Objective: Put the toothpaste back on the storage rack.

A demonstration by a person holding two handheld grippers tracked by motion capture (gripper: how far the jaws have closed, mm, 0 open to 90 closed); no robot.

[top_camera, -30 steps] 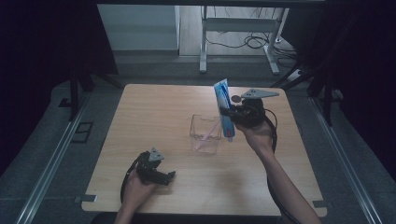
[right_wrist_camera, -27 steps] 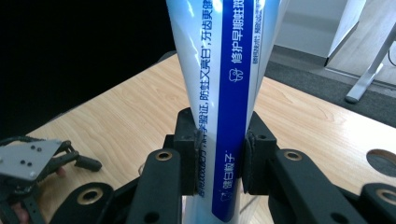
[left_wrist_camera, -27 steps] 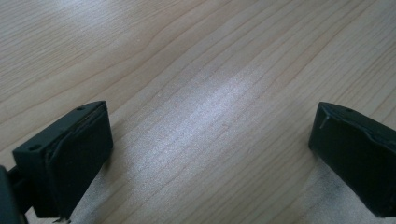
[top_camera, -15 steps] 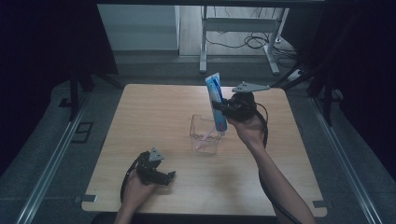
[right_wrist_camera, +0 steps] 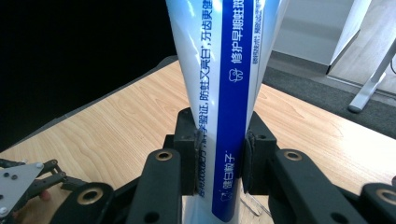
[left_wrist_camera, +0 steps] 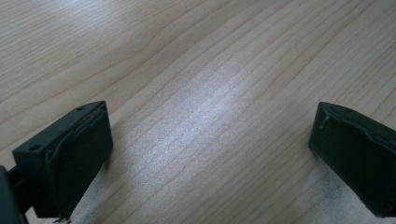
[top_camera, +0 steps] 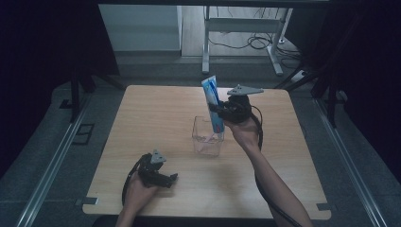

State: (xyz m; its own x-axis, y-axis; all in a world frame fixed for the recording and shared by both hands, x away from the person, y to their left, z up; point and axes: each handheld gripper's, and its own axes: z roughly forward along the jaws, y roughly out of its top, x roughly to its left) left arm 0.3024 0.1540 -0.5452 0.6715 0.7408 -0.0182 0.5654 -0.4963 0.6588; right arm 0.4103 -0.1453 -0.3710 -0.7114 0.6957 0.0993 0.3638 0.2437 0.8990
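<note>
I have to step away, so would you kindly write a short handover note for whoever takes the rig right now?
Right gripper: shut on the toothpaste tube, held upright with its lower end just inside the clear container at mid-table.
Left gripper: open, holding nothing, resting on the table near the front edge.
Done: tube picked up and brought to the container; something thin and pinkish already lies inside.
Left: lower the tube in, open the right jaws, draw the hand clear. The container looks light, so steadying it with the left gripper may help.
</note>
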